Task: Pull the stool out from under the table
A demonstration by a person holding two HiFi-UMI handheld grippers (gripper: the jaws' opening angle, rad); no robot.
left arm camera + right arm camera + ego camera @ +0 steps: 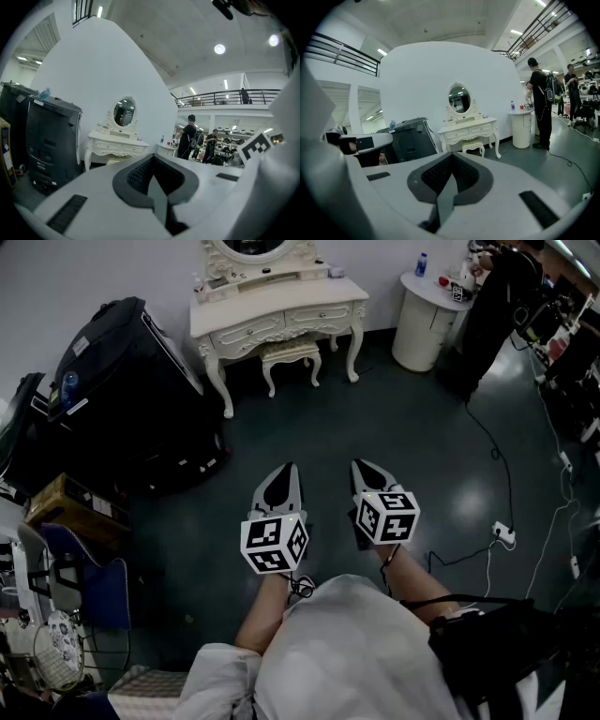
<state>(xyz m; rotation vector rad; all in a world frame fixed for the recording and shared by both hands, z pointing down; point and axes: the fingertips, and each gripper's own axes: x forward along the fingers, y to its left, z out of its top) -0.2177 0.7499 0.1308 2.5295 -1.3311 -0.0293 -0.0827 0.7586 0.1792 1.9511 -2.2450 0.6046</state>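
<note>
Head view puts the stool [290, 354] far across the floor from the person. It stands upright on its curved legs, tucked between the front legs of the white desk [281, 315], with its padded seat poking partly out toward the room. The seat's long axis runs side to side, parallel to the desk's drawer front, so one long edge faces the person.

Both tools are well apart from the stool. The left hand-held gripper [284, 476] and the right hand-held gripper [367, 472] each have their jaws pressed together with nothing between them, held roughly level above bare floor.

Several things could go wrong from here. The jaws would have to open before they can take the seat edge; if they arrive closed, they would likely only shove the stool deeper. A pull off to one side could swing a stool leg into a desk leg and jolt the small things on the desk top. A high grip on one corner could tip the stool. The black cases [131, 399] crowd the left side of the approach.
</note>
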